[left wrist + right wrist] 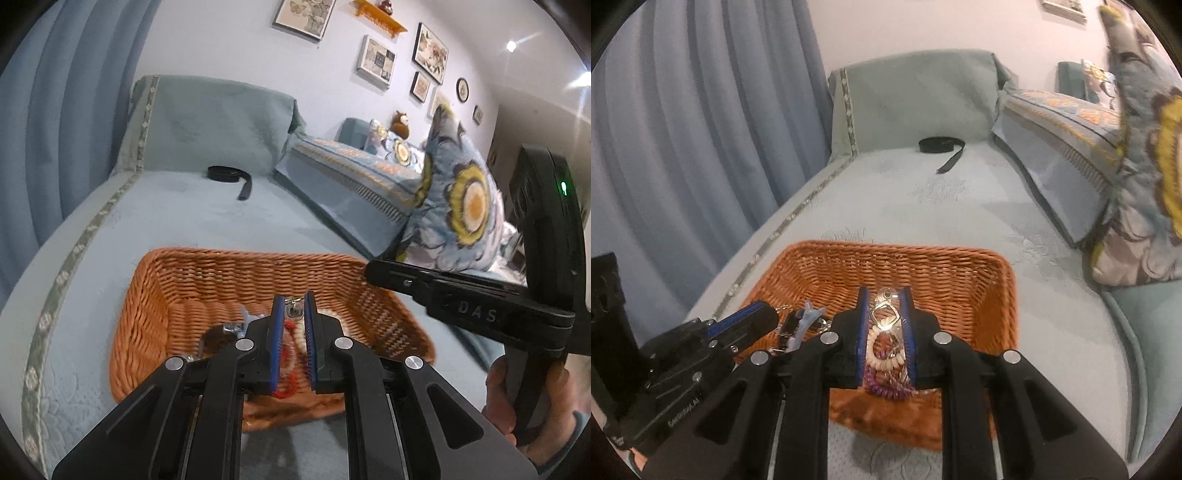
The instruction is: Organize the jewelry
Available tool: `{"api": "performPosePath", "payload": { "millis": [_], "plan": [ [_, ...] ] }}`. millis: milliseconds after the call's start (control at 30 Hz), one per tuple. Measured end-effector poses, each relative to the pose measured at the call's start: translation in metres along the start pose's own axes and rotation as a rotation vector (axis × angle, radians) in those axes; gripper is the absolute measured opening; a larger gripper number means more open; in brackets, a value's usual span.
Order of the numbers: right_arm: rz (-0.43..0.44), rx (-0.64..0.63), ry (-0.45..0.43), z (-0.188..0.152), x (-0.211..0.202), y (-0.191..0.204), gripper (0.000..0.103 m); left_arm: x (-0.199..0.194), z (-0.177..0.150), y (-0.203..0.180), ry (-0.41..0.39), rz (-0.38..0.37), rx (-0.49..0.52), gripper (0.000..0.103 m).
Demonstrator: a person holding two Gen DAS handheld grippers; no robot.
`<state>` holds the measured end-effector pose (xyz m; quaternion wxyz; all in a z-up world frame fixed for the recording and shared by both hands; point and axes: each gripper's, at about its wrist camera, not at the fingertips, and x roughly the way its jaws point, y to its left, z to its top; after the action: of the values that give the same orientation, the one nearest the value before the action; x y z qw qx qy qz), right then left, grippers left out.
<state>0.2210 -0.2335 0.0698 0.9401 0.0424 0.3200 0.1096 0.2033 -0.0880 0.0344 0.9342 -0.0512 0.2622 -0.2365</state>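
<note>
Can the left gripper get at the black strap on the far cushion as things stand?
Probably, after a long reach. The black strap lies alone on bare cushion beyond the wicker basket, with nothing between. But the left gripper is shut, seemingly on red cord, so it looks occupied.

An orange wicker basket (pixel 886 266) sits on the pale blue bed. Inside lie white, purple and red bead strands (pixel 886 369), a gold clasp (pixel 884 314) and small silver pieces (pixel 790 328).

My tongs are matt black plastic with shiny metal rivets (pixel 245 345) and ribbed blue pads (pixel 862 325). The basket (pixel 236 273) is woven orange-brown wicker, rough and ridged. Beneath it the sofa cover (pixel 960 221) is soft, quilted cloth. A glossy metal clasp (pixel 884 314) glints among smooth beads (pixel 882 363).
</note>
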Motion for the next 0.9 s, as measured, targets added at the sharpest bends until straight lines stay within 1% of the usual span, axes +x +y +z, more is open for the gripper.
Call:
{"api": "performPosePath", "payload": {
  "millis": [133, 267, 400, 533, 567, 600, 633, 667, 700, 733, 900],
  "plan": [
    [0.008, -0.002, 0.051, -0.002, 0.023, 0.000, 0.014, 0.012, -0.006, 0.000, 0.014, 0.018, 0.018, 0.009],
    [0.018, 0.028, 0.094, -0.003, 0.038, -0.010, 0.014, 0.018, -0.012, 0.001, 0.012, 0.035, 0.043, 0.009],
    [0.026, 0.055, 0.147, -0.008, 0.050, -0.019, 0.014, 0.024, -0.015, 0.005, 0.029, 0.028, 0.018, 0.009],
    [0.042, 0.084, 0.174, -0.013, 0.054, -0.023, 0.015, 0.026, -0.018, 0.004, 0.046, 0.008, 0.015, 0.010],
    [0.052, 0.100, 0.178, -0.014, 0.054, -0.026, 0.016, 0.026, -0.018, 0.004, 0.046, 0.000, 0.012, 0.014],
    [0.058, 0.108, 0.178, -0.014, 0.053, -0.028, 0.018, 0.024, -0.018, 0.004, 0.049, -0.008, 0.005, 0.026],
    [0.061, 0.117, 0.172, -0.014, 0.050, -0.030, 0.029, 0.022, -0.018, 0.004, 0.043, -0.003, -0.002, 0.032],
    [0.060, 0.122, 0.164, -0.014, 0.047, -0.032, 0.043, 0.018, -0.017, 0.003, 0.035, 0.002, -0.003, 0.037],
    [0.060, 0.131, 0.145, -0.013, 0.039, -0.034, 0.049, 0.012, -0.016, 0.002, 0.023, 0.000, -0.001, 0.037],
    [0.070, 0.135, 0.129, -0.014, 0.032, -0.035, 0.051, 0.007, -0.014, 0.001, 0.017, -0.003, -0.002, 0.037],
    [0.118, 0.155, 0.064, -0.013, -0.015, -0.039, 0.051, -0.031, -0.007, -0.006, -0.037, -0.004, -0.012, 0.038]
  ]
}}
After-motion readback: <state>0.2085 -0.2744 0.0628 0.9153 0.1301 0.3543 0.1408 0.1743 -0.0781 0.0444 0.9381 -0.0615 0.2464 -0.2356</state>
